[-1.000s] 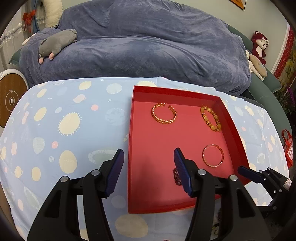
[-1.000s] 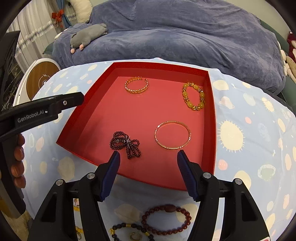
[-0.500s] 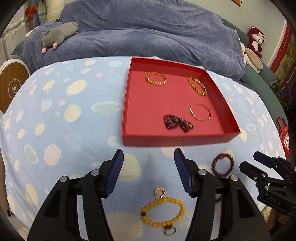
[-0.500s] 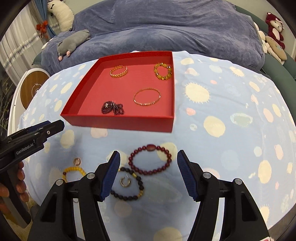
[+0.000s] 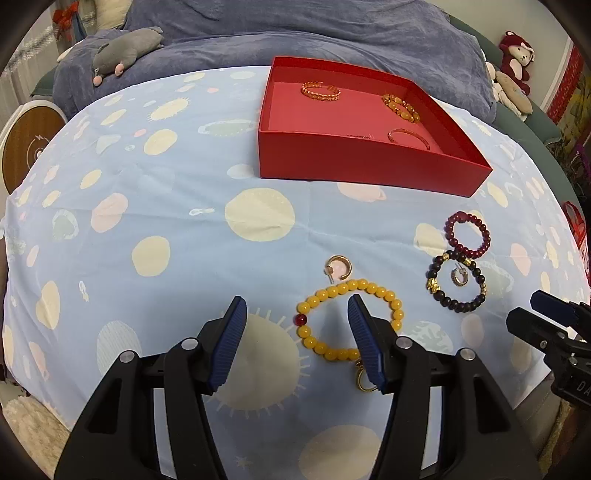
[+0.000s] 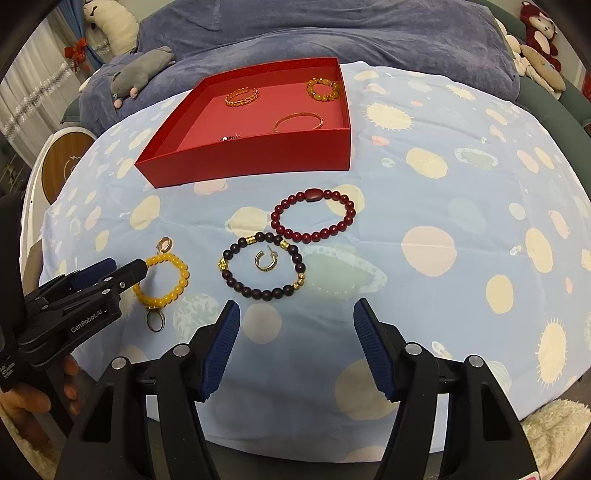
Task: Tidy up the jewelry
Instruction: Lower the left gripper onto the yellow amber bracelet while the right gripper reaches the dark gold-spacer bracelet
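Note:
A red tray on the spotted blue cloth holds several bracelets. In front of it lie a yellow bead bracelet, a gold hoop earring, a dark red bracelet and a black bead bracelet around a silver hoop. My left gripper is open, its right finger over the yellow bracelet. My right gripper is open and empty, just short of the black bracelet.
A blue-covered bed with a grey plush toy lies behind the table. Stuffed toys sit at the far right. A round wooden stool stands at the left. A ring lies by the yellow bracelet.
Both grippers have pulled back from over the tray toward the table's front edge and lowered. The loose jewelry in front of the tray has come into close view.

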